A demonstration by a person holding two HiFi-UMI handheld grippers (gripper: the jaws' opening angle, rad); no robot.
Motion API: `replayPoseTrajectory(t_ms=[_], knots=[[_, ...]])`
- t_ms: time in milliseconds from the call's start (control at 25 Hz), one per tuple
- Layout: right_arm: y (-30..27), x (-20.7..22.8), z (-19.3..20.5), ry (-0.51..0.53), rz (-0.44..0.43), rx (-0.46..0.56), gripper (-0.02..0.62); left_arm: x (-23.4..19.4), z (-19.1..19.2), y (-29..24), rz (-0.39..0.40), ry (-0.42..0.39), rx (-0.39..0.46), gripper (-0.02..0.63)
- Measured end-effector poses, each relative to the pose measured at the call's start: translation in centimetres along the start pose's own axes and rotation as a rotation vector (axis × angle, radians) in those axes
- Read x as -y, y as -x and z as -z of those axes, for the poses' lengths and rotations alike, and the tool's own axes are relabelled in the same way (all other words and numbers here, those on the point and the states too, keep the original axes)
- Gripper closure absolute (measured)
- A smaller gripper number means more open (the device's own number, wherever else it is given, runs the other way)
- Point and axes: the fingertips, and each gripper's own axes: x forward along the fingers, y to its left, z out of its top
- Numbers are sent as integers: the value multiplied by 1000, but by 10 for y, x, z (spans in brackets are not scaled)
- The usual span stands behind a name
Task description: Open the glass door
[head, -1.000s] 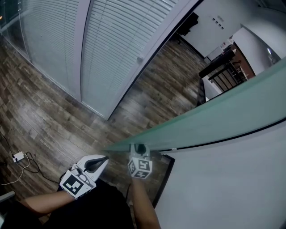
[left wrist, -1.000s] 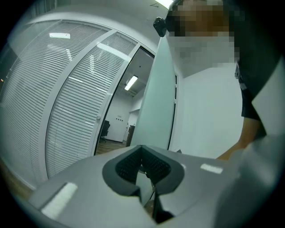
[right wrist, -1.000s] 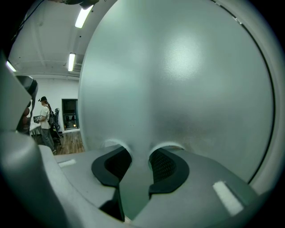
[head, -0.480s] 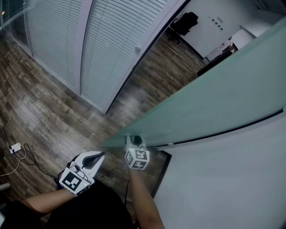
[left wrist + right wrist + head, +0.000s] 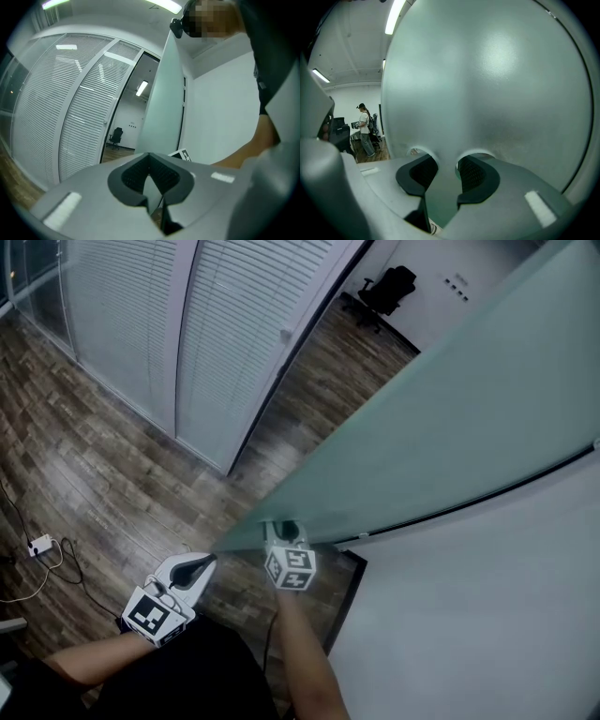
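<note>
- Frosted greenish glass door (image 5: 450,418) angles out from a smooth white wall (image 5: 487,615).
- Opposite the door: ribbed slatted blinds (image 5: 234,334); below it, a dark wood-plank floor (image 5: 84,484).
- Right gripper (image 5: 447,166) at the door's face, jaws spread, just been opening, nothing between them.
- Left gripper (image 5: 150,157) beside the door's edge, jaws pressed together, empty.

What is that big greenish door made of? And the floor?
The door looks like frosted glass: pale green, matte and cloudy rather than clear. The floor looks like dark wood planks, or maybe wood-look laminate: long boards with streaky grain and a slight sheen.
</note>
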Motion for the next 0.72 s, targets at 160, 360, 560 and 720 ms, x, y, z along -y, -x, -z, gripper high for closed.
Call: replayPoseTrajectory(t_ms=[160, 360, 560, 720], knots=[[15, -3, 7, 4, -13, 7, 465, 11, 2, 5, 8, -27, 3, 606], [38, -7, 14, 11, -5, 38, 466, 22, -1, 8, 13, -28, 11, 607], [61, -14, 24, 25, -34, 41, 466, 46, -5, 4, 53, -27, 26, 607], [79, -16, 31, 41, -56, 41, 466, 68, 1, -3, 108, -39, 4, 606]])
